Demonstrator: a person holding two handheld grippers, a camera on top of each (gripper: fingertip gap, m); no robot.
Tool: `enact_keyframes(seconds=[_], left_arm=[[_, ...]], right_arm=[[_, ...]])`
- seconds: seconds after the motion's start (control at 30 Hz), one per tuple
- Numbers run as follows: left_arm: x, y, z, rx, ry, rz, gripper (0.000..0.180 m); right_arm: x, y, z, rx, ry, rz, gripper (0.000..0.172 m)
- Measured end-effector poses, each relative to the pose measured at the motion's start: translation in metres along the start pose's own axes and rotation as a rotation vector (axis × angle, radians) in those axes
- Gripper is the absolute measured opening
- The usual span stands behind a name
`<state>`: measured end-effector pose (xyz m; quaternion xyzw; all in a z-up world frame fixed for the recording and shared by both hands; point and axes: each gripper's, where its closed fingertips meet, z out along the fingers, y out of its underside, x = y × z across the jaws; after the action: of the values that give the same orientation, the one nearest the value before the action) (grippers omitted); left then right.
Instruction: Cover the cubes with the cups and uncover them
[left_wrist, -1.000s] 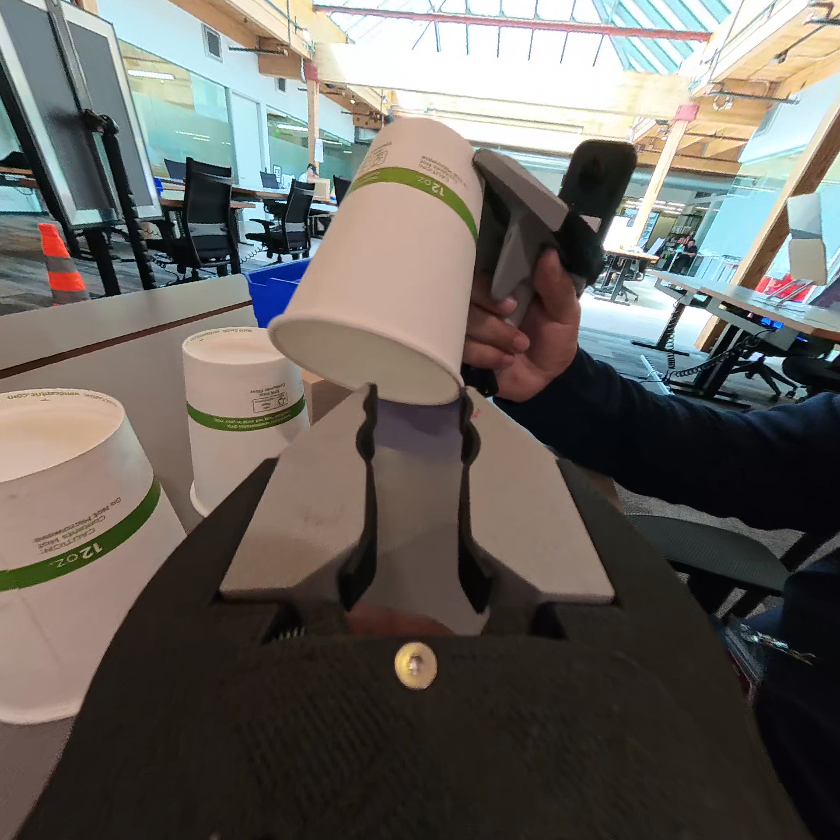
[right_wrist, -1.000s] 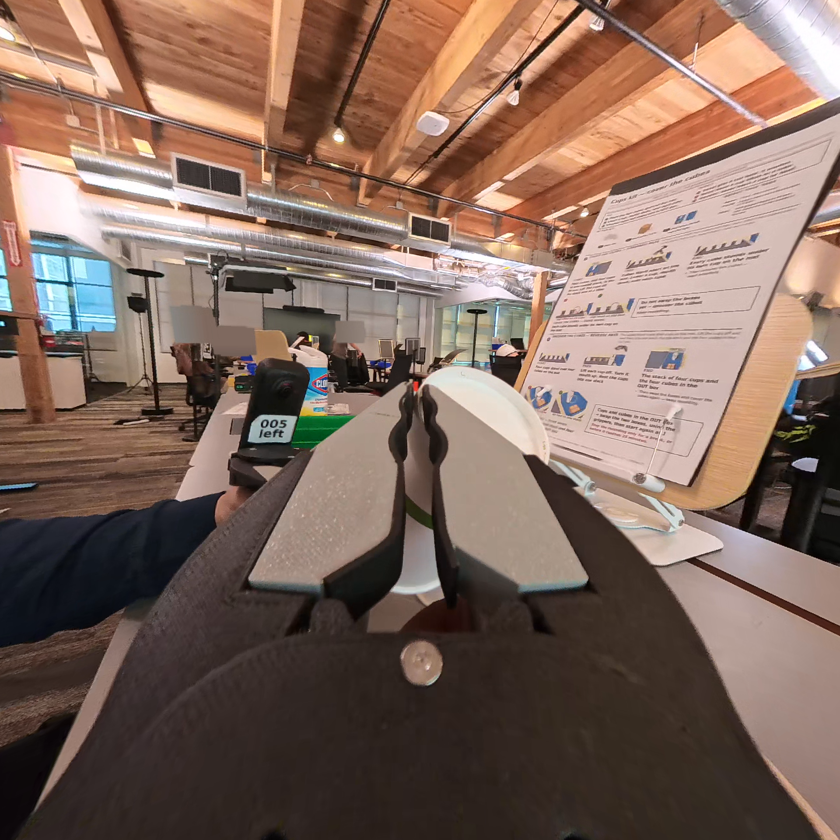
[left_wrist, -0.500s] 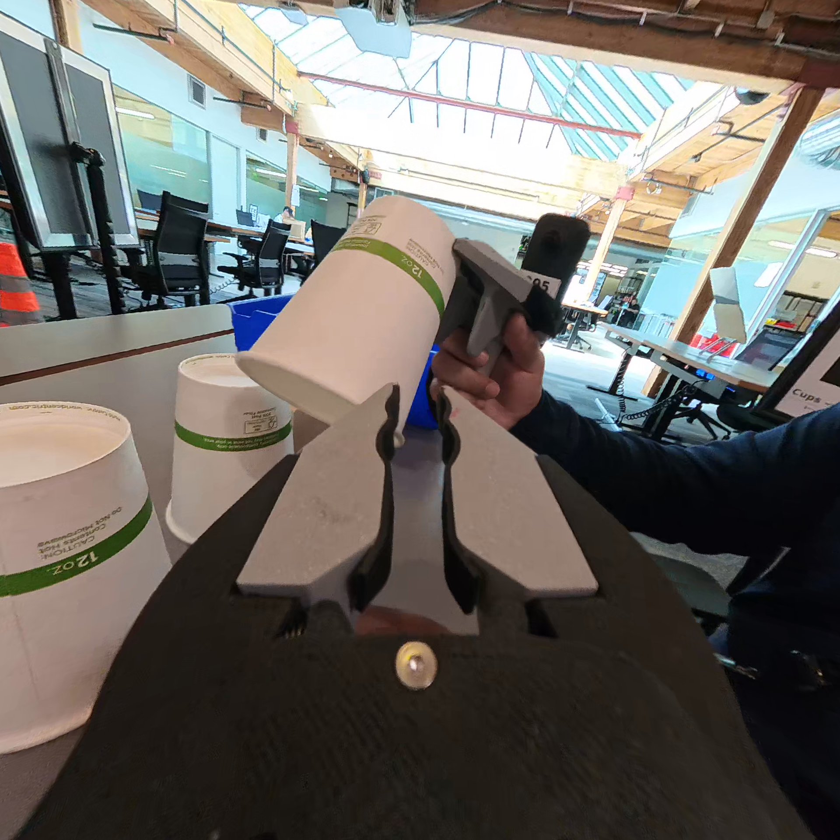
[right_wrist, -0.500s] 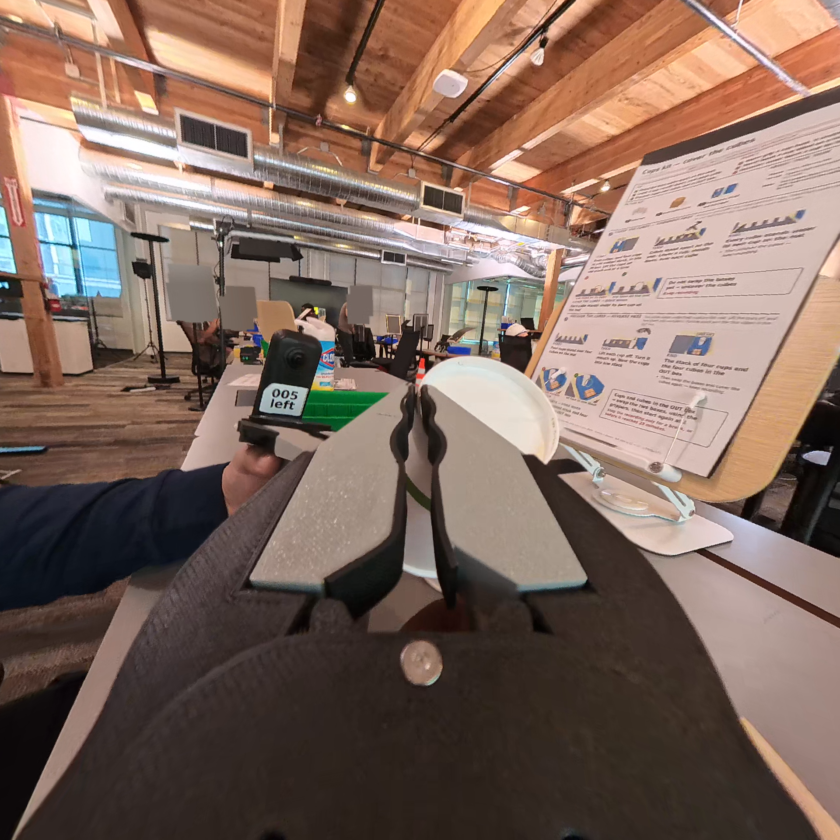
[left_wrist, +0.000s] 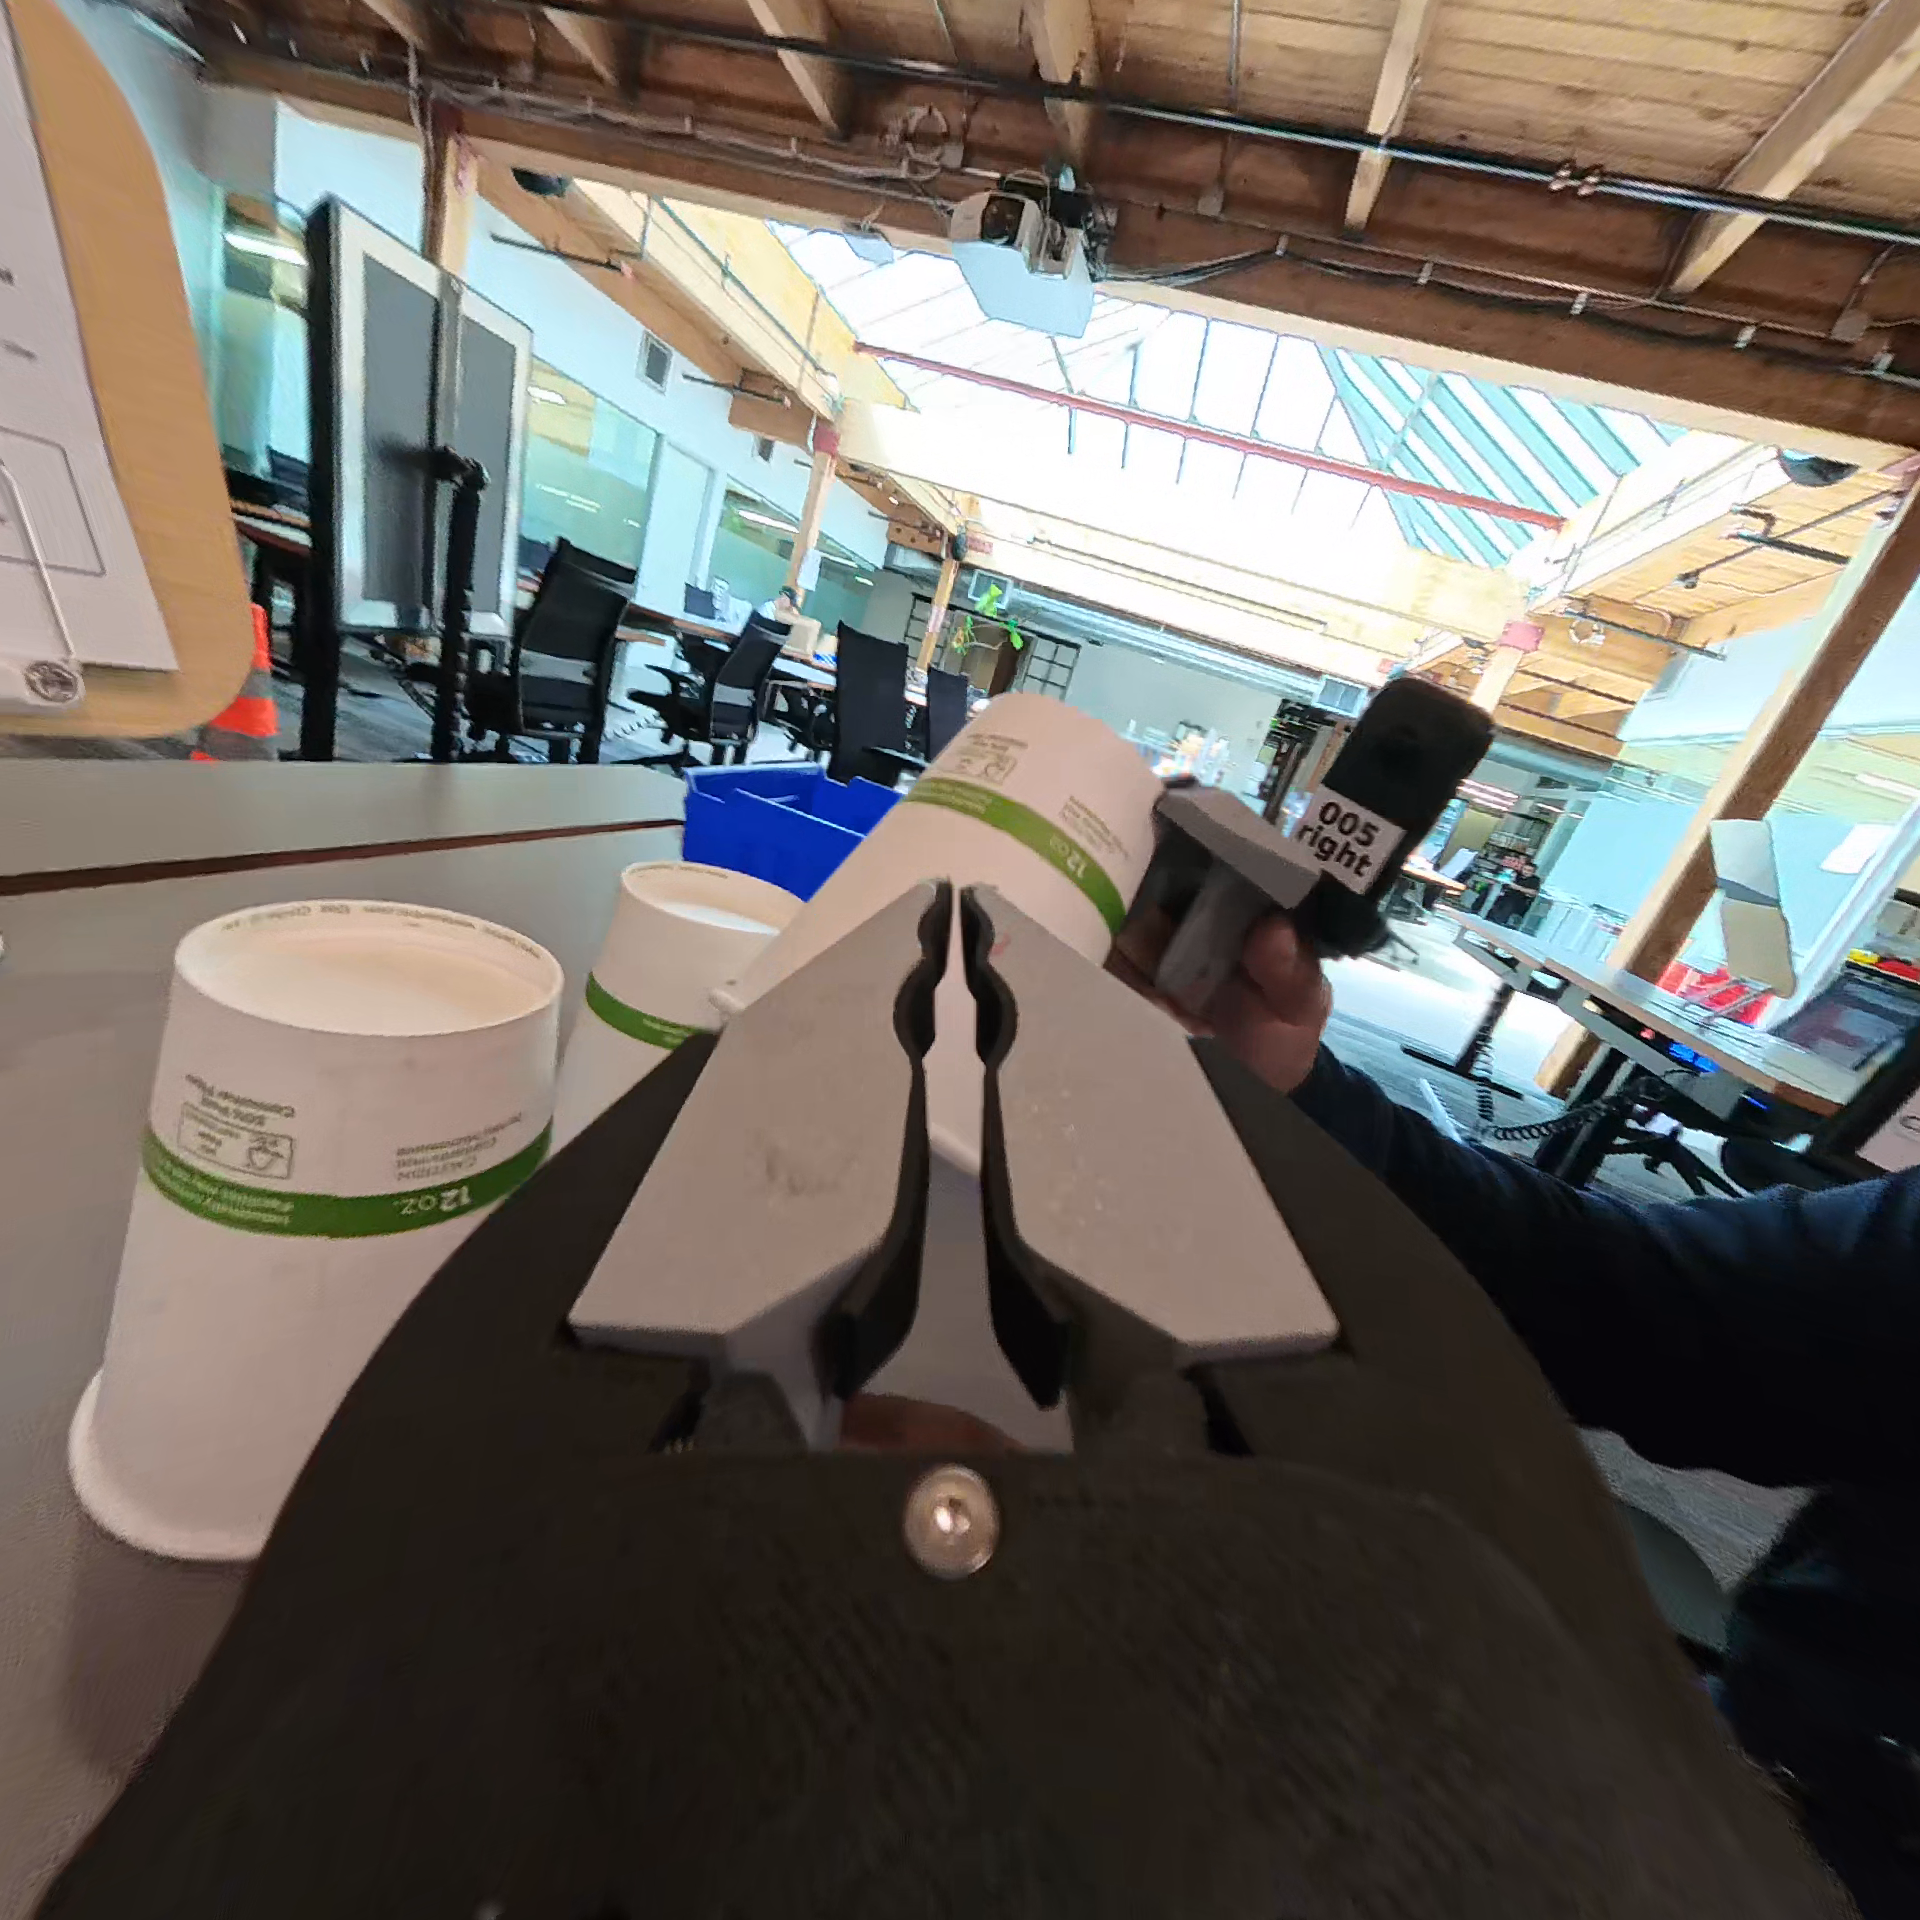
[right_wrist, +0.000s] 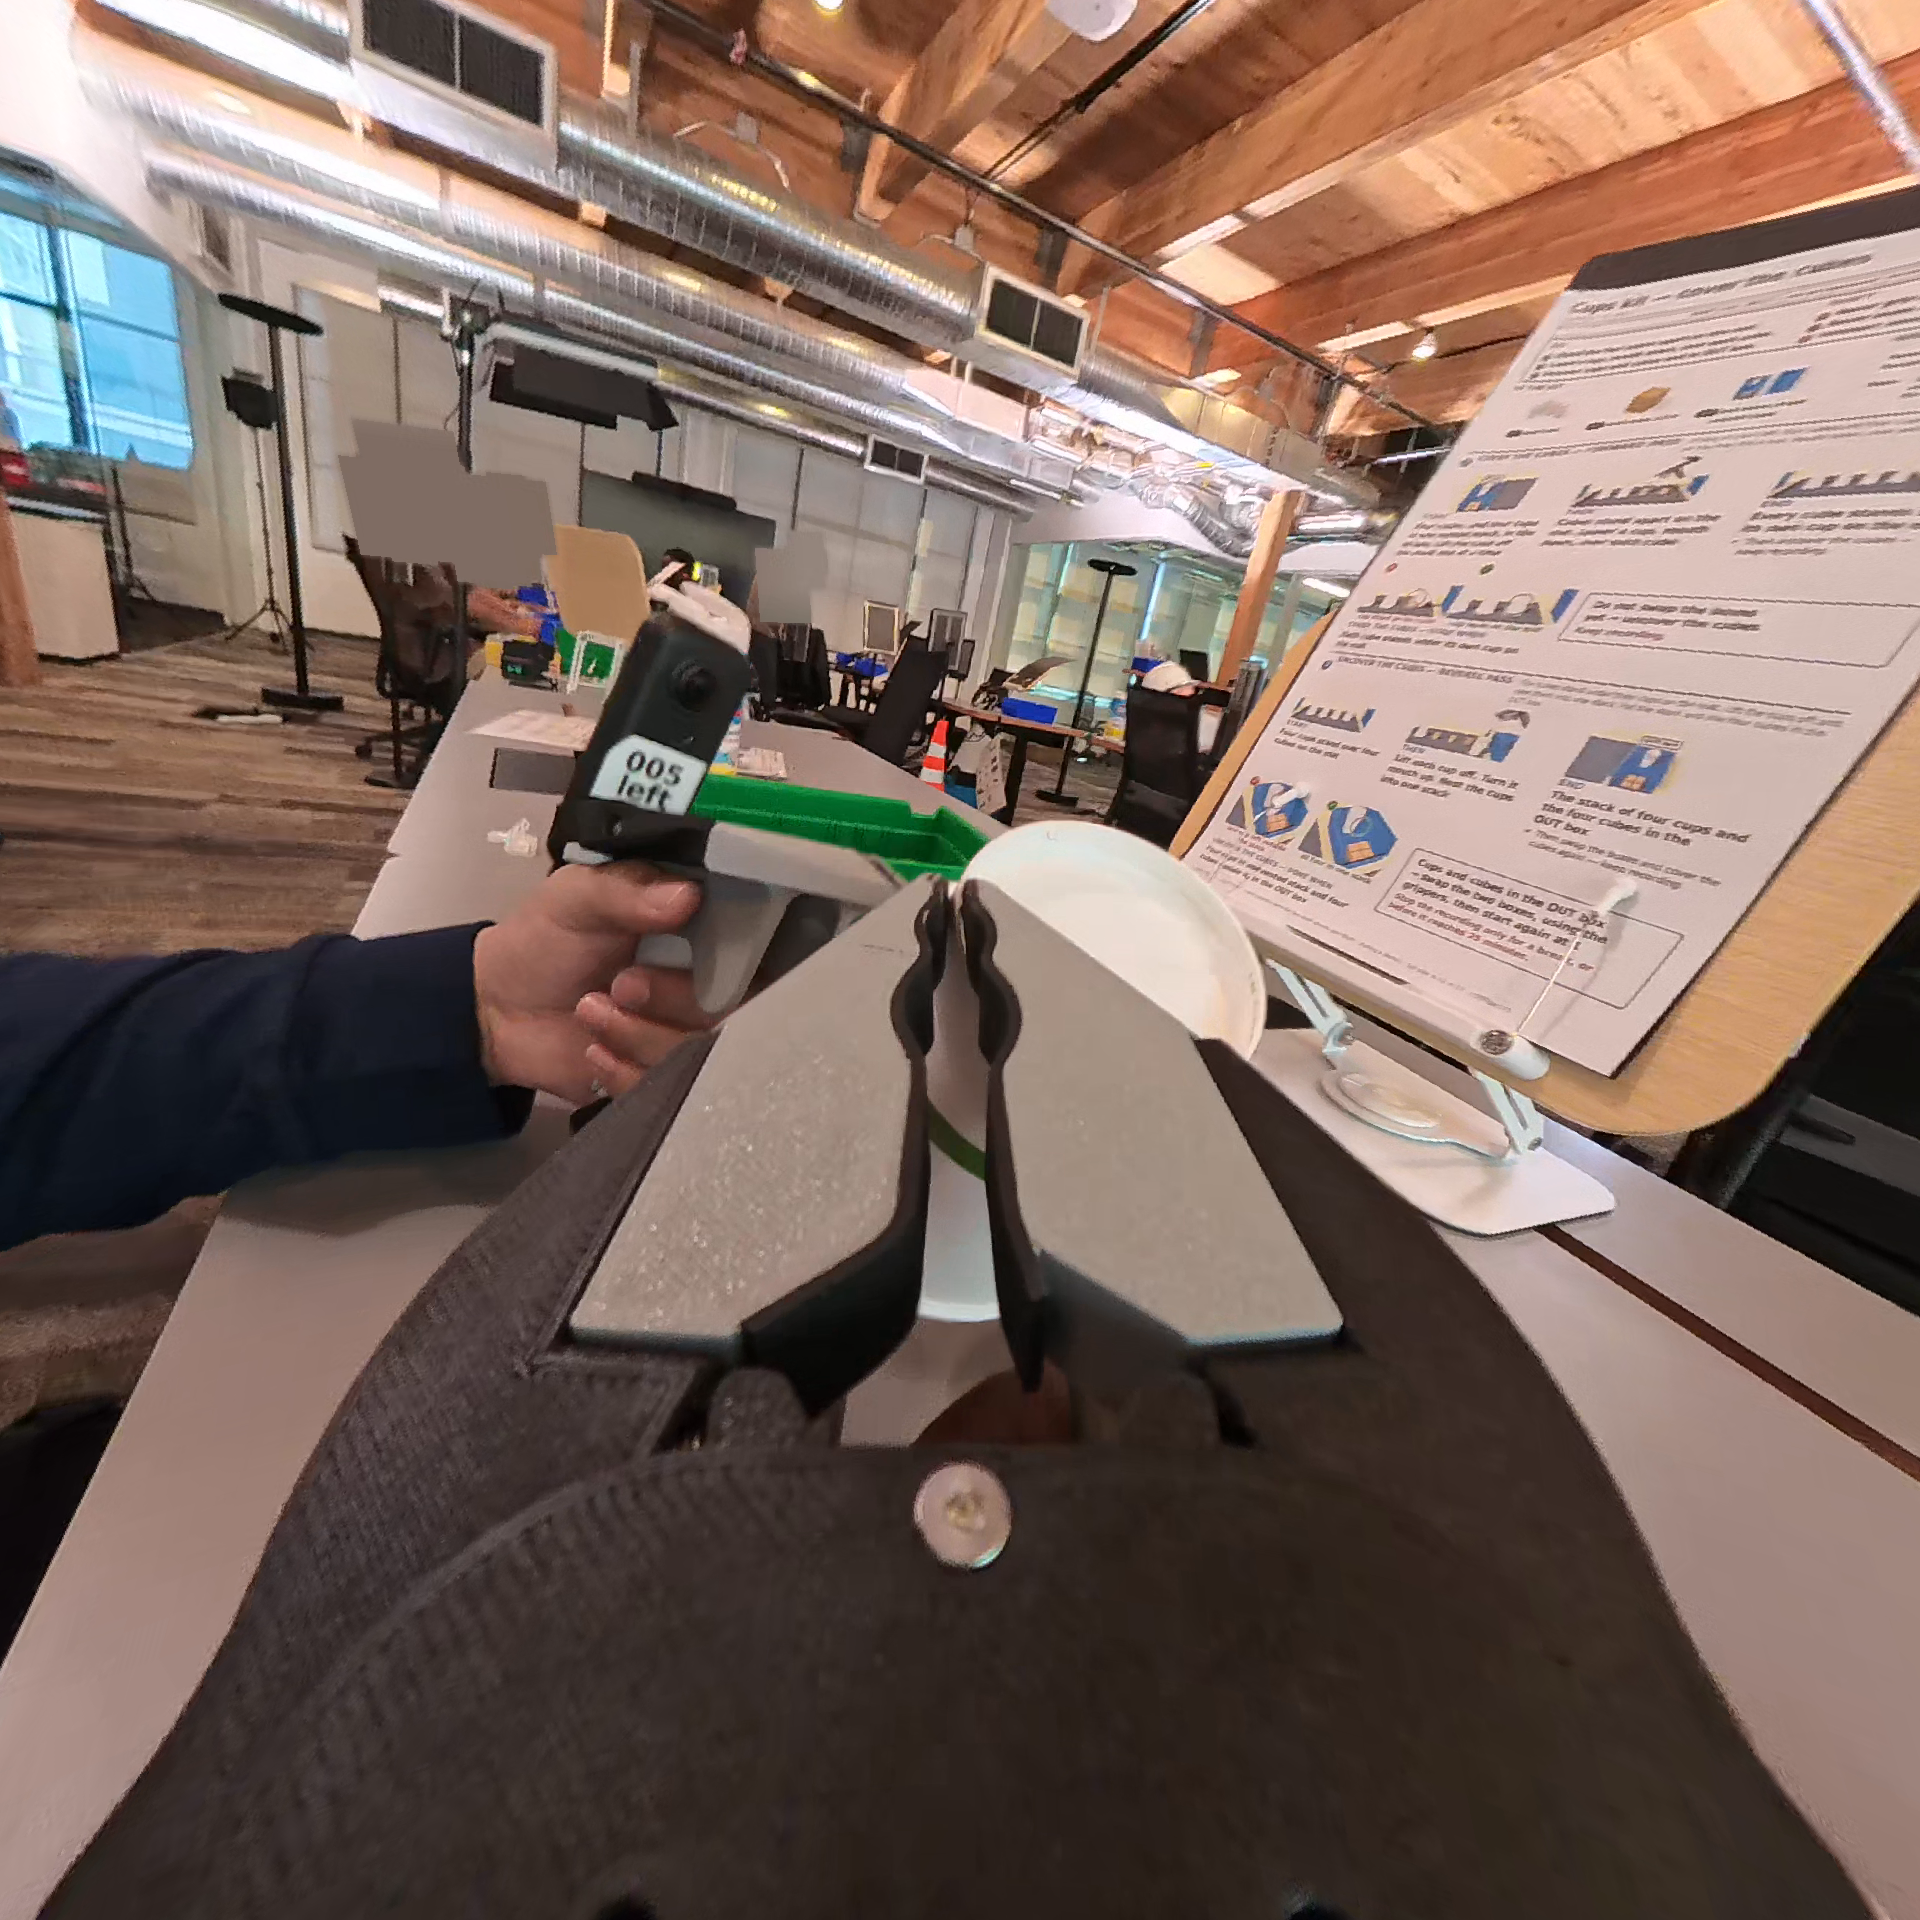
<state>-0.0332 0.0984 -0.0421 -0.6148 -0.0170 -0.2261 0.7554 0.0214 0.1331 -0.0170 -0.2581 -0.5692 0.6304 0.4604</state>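
We are lifting one white cup (left_wrist: 997, 862) off the table (left_wrist: 312, 821), tilted and clear of the surface in the right gripper (right_wrist: 954, 906), whose jaws are pinching its rim, while two more cups (left_wrist: 322, 1132) are standing upside down at left, so we judge at least two uncoverings are remaining, though no cube is showing now. The left gripper (left_wrist: 954, 902) is hovering with its jaws closed on nothing, the raised cup just beyond them. Compared with a second ago, we are holding the left jaws together where they stood parted, the cup is lying flatter, and the cube glimpsed beneath it is gone from view.
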Motion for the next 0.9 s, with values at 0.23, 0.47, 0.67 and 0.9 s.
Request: enact_keyframes(seconds=[0.23, 0.47, 0.67, 0.9], left_arm=[[0.003, 0.035, 0.012, -0.167, 0.039, -0.101, 0.028], [0.019, 0.048, 0.017, -0.223, 0.103, -0.052, 0.037], [0.007, 0.031, 0.012, -0.146, 0.056, -0.047, 0.017], [0.001, -0.001, 0.0, 0.014, 0.045, -0.067, 0.01]], right_arm=[[0.024, -0.019, -0.015, 0.102, 0.086, 0.065, 0.0], [0.02, -0.021, -0.015, 0.119, 0.05, 0.097, 0.0], [0.009, -0.015, -0.009, 0.081, 0.018, 0.062, 0.0], [0.003, -0.005, -0.005, 0.031, -0.011, 0.044, 0.0]])
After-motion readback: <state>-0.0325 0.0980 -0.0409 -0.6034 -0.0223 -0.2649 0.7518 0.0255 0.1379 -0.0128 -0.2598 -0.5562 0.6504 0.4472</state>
